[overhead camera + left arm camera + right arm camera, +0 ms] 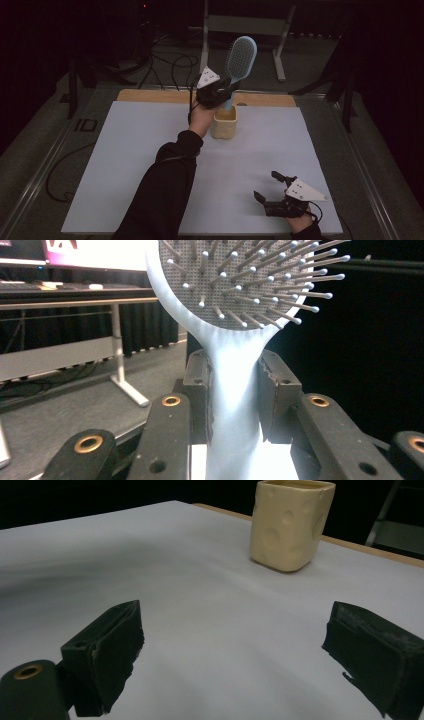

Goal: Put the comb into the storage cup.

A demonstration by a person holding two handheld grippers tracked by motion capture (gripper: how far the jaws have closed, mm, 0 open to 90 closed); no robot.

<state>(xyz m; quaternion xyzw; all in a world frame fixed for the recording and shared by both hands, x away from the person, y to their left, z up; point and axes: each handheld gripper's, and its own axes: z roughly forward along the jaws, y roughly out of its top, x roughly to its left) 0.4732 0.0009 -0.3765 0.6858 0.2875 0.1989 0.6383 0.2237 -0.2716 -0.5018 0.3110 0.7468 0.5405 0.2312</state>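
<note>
High view: the left tongs (224, 94) clamp the handle of a pale blue hairbrush (240, 59), holding it upright with its handle end over the cream cup (223, 123) on the table (125, 165). Near the front edge, the right tongs (267, 187) rest spread wide, empty.

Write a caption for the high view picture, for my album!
Left hand-held gripper holds a light blue hairbrush by its handle above a cream cup; right hand-held gripper rests open.

Wooden table (150, 95) w/ white sheet (125, 165) – yellow cup (224, 122) on sheet
</note>
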